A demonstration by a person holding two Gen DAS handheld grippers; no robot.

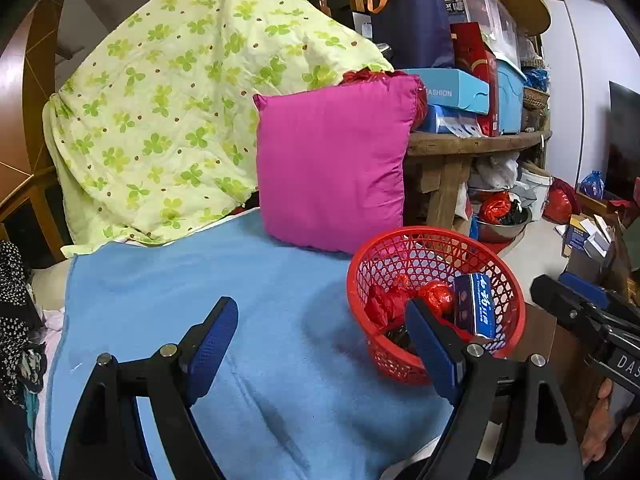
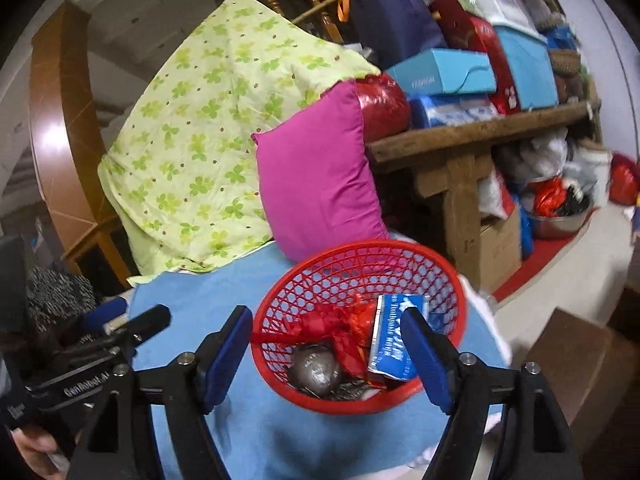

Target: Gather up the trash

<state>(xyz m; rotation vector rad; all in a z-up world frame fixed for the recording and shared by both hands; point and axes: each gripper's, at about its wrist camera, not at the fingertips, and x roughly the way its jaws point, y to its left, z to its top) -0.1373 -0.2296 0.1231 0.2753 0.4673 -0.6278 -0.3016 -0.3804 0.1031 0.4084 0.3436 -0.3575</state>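
Note:
A red mesh basket (image 1: 508,280) sits on a blue blanket (image 1: 256,304); it also shows in the right wrist view (image 2: 280,300). It holds crumpled red wrappers (image 2: 340,328), a blue box (image 2: 394,340) and a grey foil ball (image 2: 316,368). In the left wrist view the wrappers (image 1: 400,300) and blue box (image 1: 478,304) show too. My left gripper (image 1: 320,344) is open and empty, left of the basket over the blanket. My right gripper (image 2: 326,350) is open and empty, just above the basket's near rim.
A magenta pillow (image 1: 332,160) leans behind the basket, beside a green clover quilt (image 1: 168,100). A wooden bench (image 1: 476,144) stacked with boxes stands to the right. Bags and a metal bowl (image 1: 500,228) lie on the floor. Dark patterned cloth (image 1: 16,312) lies at the left.

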